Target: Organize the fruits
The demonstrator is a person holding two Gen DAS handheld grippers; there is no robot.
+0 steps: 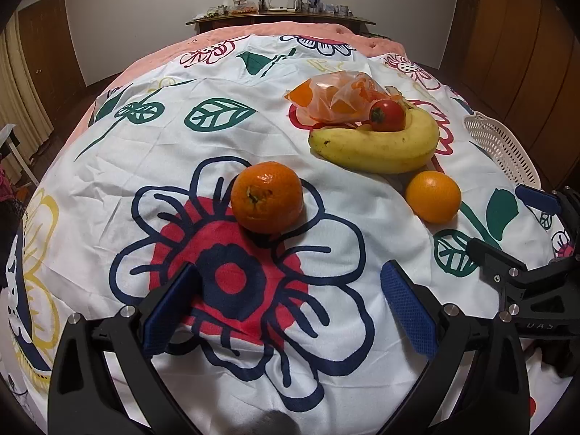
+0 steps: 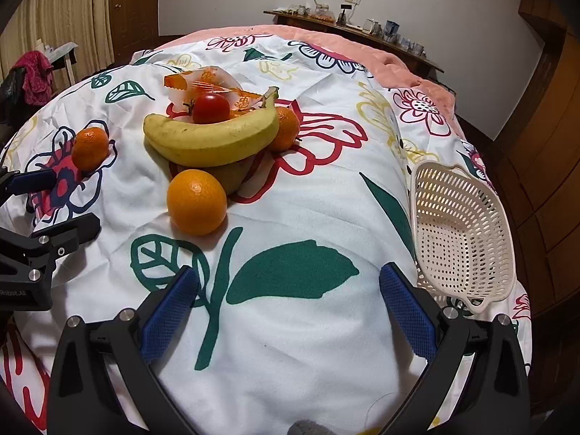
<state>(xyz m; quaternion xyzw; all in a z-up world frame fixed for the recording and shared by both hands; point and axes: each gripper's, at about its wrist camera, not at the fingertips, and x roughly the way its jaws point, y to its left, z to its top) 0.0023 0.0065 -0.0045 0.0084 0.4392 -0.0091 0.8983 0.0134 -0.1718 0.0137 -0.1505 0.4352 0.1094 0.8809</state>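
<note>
A dark orange mandarin (image 1: 266, 197) lies on the flowered cloth just beyond my open, empty left gripper (image 1: 288, 308). A banana (image 1: 377, 145) with a red tomato (image 1: 387, 115) against it lies further right, a lighter orange (image 1: 433, 196) in front of it. In the right wrist view my right gripper (image 2: 288, 308) is open and empty over the cloth. The orange (image 2: 197, 202), banana (image 2: 210, 139), tomato (image 2: 211, 108), another mandarin (image 2: 286, 127) and the left one (image 2: 90, 147) lie ahead to its left. A white perforated basket (image 2: 460, 232) sits at its right, empty.
A crinkled plastic bag (image 1: 337, 96) with orange contents lies behind the fruit. Something brownish (image 2: 232, 177) is partly hidden under the banana. The cloth covers a bed (image 1: 253, 36) whose edge drops off right of the basket. A cluttered shelf (image 1: 279, 16) stands at the far wall.
</note>
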